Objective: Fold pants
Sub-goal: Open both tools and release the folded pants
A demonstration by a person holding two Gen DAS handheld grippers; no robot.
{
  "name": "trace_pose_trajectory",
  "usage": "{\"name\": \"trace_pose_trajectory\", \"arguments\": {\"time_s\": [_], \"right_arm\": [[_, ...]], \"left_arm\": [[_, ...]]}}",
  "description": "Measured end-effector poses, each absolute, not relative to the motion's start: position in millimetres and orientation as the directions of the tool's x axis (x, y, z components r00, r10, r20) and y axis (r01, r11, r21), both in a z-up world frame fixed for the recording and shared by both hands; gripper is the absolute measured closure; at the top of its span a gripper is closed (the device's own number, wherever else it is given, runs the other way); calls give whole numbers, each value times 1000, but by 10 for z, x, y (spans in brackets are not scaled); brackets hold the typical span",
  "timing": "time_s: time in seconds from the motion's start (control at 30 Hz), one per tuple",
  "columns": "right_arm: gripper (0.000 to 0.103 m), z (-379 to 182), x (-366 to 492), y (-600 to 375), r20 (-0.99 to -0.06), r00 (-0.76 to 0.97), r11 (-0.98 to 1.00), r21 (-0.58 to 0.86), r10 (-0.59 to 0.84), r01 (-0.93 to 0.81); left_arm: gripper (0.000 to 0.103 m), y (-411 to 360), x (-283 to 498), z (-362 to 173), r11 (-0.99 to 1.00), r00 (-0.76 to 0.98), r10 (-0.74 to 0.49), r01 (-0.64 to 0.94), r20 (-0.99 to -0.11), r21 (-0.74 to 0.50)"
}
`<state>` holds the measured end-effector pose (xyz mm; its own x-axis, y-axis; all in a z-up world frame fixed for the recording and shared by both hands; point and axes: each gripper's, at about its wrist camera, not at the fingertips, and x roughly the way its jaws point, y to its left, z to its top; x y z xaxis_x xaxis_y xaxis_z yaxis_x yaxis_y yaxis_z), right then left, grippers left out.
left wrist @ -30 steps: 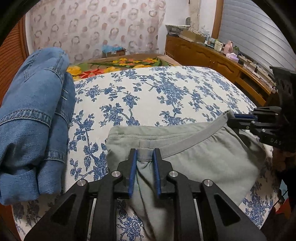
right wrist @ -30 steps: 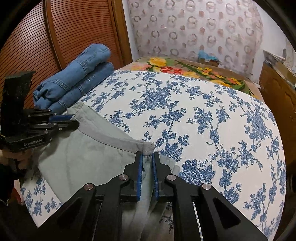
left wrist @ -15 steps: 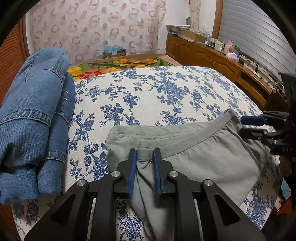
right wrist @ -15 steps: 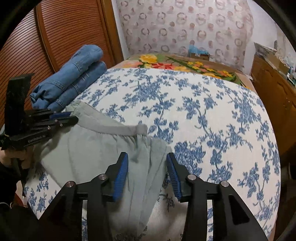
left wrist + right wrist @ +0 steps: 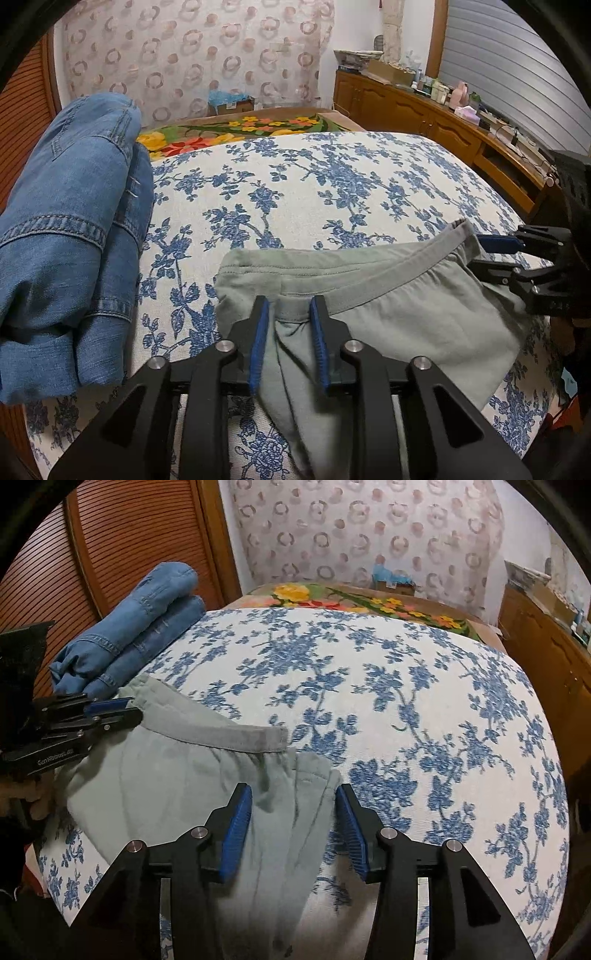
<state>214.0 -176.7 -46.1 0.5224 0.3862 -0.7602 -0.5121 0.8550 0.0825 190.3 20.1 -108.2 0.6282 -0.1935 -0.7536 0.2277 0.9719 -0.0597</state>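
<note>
One floral bedspread (image 5: 406,686), wooden cabinets (image 5: 424,118).

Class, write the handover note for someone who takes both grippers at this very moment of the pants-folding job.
Left gripper: jaws opening, waistband of the grey pants between the pads, which no longer pinch it.
Right gripper: jaws opening wide, fabric below them, nothing gripped.
Pants lie at the near edge of the floral bedspread, waistband toward the middle of the bed, legs hanging off the front.
Folded jeans lie at the left, apart from the pants.
Done: pants laid down, waistband being released.
Left: judging by the hanging legs, fold them up onto the bed.
</note>
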Motion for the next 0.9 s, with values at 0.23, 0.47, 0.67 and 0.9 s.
{"name": "trace_pose_trajectory", "arguments": {"time_s": [0.23,0.47,0.67,0.9], "right_arm": [[54,-503,2078,-1742,-751,548,850,34,369,-526],[54,-503,2077,-1745,-751,550,850,30,366,-526],[54,-496,2066,-1734,-751,549,850,31,367,-526],[53,-496,2064,-1731,-754,547,848,24,363,-530]], "left_arm": [[47,214,1877,-1054,969,609,-206,237,-766,-73],[26,260,1810,-981,973,638,-201,216,-744,-77],[26,343,1885,-1101,980,615,-180,180,-768,-85],[26,316,1904,-1157,982,616,-164,178,-770,-67]]}}
